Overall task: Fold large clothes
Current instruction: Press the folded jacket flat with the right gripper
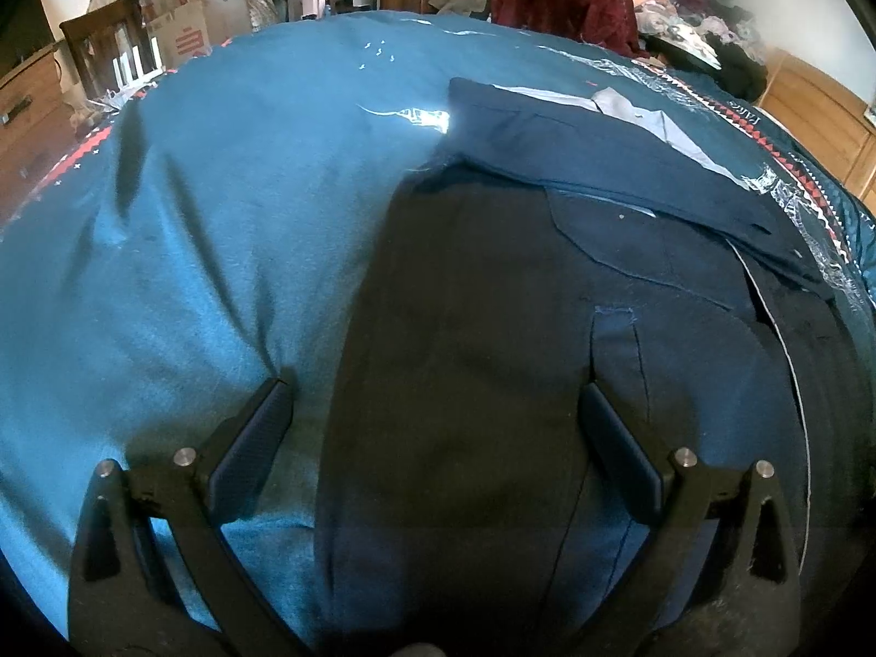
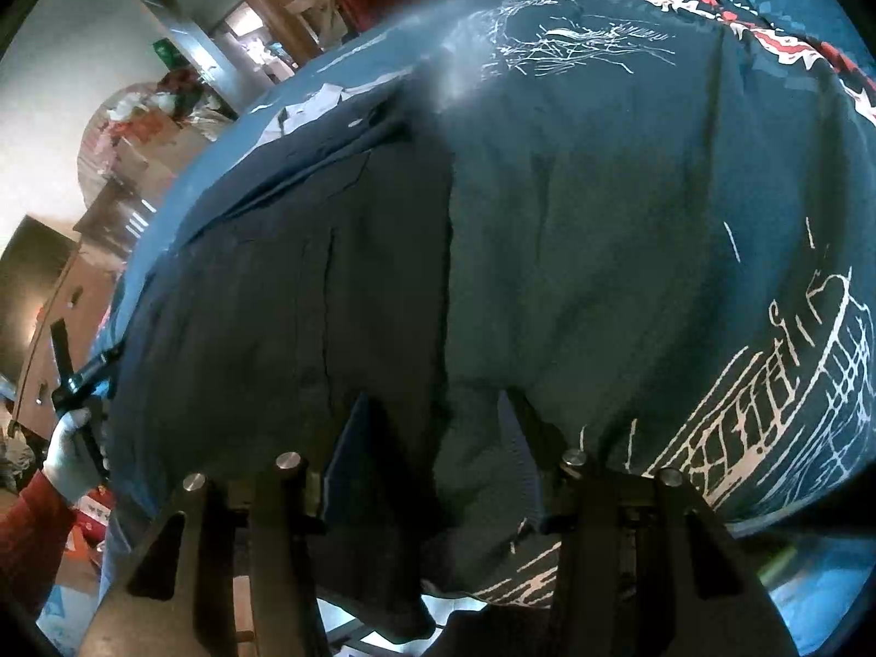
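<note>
Left wrist: my left gripper (image 1: pixel 435 383) spread wide, straddling navy garment (image 1: pixel 493 383) edge; right gripper (image 2: pixel 438 410) likewise, holding nothing.

1 navy garment (image 1: pixel 493 328), 1 blue bedspread (image 1: pixel 191 219), 2 tongs (image 1: pixel 438 388).

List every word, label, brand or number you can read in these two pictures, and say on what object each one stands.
None can be read for sure.
Cardboard boxes: red print, too blurred to read.
Teal blanket: small white marks by its red border, perhaps letters, too small to read; the other white marks are drawings.
Green sign on the wall: too small to read.
Dark garment: no label visible.
</note>
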The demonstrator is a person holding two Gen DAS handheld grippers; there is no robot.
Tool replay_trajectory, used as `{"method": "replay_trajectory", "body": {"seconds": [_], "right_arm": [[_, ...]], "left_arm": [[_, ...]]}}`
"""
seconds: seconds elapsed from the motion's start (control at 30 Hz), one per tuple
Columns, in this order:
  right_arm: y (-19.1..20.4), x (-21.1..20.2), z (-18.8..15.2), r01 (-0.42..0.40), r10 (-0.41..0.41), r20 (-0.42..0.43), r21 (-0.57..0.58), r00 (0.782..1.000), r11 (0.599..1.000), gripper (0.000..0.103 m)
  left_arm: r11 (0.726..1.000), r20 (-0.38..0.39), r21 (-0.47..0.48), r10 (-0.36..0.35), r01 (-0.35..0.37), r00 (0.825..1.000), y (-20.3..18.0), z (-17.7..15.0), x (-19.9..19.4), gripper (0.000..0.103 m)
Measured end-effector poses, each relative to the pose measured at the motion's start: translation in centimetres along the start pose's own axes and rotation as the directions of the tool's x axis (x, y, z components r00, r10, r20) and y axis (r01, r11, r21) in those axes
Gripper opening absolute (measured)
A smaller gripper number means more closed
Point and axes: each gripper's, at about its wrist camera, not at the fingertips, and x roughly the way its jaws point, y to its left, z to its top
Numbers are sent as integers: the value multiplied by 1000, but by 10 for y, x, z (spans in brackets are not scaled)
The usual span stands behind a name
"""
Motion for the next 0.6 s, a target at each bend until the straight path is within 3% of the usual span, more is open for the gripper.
{"method": "replay_trajectory", "body": {"seconds": [0.47,0.6], "right_arm": [[0,1,0,5,-5,-4,3,1000,1000,50],[7,-2,-1,37,-37,-7,-23,999,999,51]], "left_arm": [[1000,-1,-5,-6,6,1000,0,1,-1,103],[995,-8,-63,-75,75,997,11,-1,-13,103]]}}
